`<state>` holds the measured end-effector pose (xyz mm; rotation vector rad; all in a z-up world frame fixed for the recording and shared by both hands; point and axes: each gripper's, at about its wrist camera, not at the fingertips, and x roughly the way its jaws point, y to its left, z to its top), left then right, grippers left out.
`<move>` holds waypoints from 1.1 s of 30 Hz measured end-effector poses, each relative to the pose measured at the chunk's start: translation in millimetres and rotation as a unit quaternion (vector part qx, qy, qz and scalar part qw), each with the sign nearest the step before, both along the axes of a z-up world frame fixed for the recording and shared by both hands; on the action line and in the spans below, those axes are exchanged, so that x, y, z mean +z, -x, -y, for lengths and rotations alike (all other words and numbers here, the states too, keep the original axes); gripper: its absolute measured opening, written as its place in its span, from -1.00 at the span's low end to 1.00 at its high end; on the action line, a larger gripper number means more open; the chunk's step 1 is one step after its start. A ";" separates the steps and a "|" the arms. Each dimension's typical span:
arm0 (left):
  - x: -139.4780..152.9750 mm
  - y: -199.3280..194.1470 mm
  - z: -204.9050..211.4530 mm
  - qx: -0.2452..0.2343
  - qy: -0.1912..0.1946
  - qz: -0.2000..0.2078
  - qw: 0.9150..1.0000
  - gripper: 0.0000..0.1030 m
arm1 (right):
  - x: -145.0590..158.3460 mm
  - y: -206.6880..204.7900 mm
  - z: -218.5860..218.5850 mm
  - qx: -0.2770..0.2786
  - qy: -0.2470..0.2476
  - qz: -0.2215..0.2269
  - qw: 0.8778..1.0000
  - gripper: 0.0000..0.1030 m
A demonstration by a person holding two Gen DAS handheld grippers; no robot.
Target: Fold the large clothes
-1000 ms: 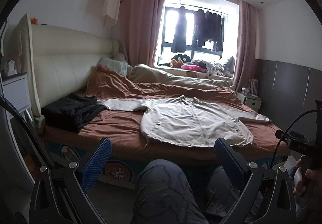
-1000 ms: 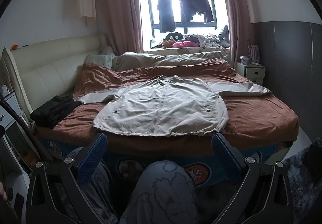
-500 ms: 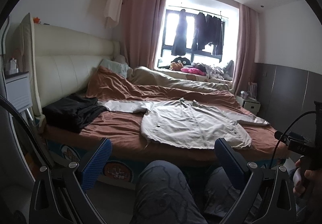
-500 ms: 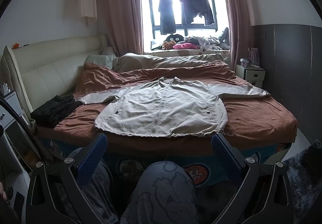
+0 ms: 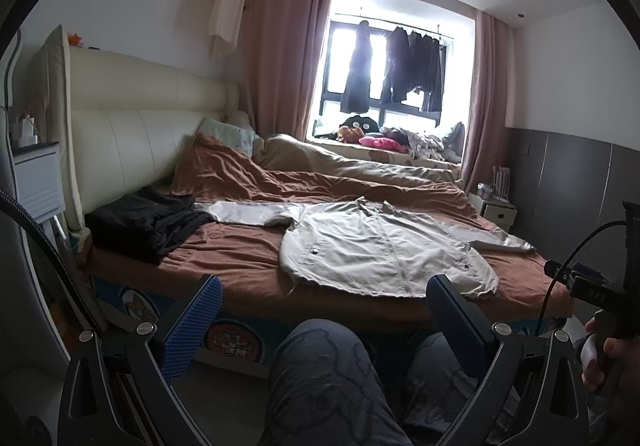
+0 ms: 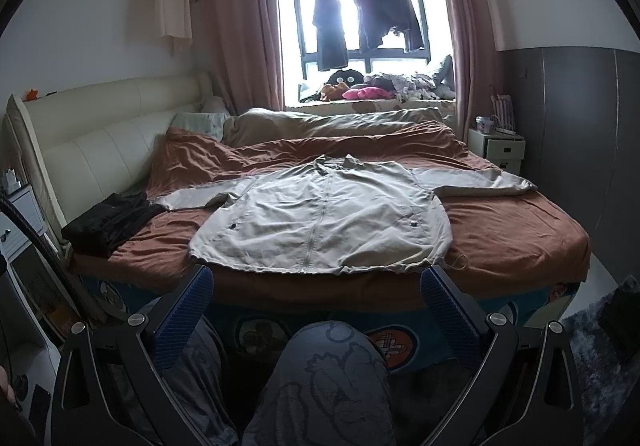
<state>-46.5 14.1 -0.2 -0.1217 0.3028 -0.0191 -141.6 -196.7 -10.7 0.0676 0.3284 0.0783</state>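
A beige zip-up jacket [image 5: 380,246] lies flat, front up, on the brown bedspread [image 5: 240,258], both sleeves spread out to the sides; it also shows in the right wrist view [image 6: 320,221]. My left gripper [image 5: 324,314] is open and empty, held low in front of the bed above the person's knee. My right gripper [image 6: 320,302] is open and empty too, short of the jacket's hem. Neither touches the jacket.
A dark folded garment [image 6: 108,221] lies at the bed's left end by the cream headboard [image 6: 100,141]. A rumpled duvet [image 6: 340,125] lies behind the jacket. A white nightstand [image 6: 500,149] stands at the right. The person's knees [image 6: 332,378] fill the foreground.
Both views have tilted slightly, so the bed and jacket sit a little lower in frame. Both grippers stay open and empty.
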 end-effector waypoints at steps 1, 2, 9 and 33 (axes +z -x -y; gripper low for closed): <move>-0.5 0.1 -0.4 0.000 0.000 0.000 1.000 0.99 | -0.2 0.4 -0.7 0.000 0.000 0.000 1.000 1.00; -0.6 0.1 -0.3 0.000 0.000 0.000 1.000 0.99 | -0.4 0.0 -1.1 0.000 0.001 0.000 1.000 1.00; -2.4 1.5 -1.1 0.000 0.002 0.000 1.000 0.99 | -0.6 1.5 -1.2 -0.001 0.002 0.001 1.000 1.00; -2.3 -13.2 -18.5 0.008 0.021 0.006 1.000 0.99 | 4.6 -15.3 -0.1 0.004 -0.001 0.001 1.000 1.00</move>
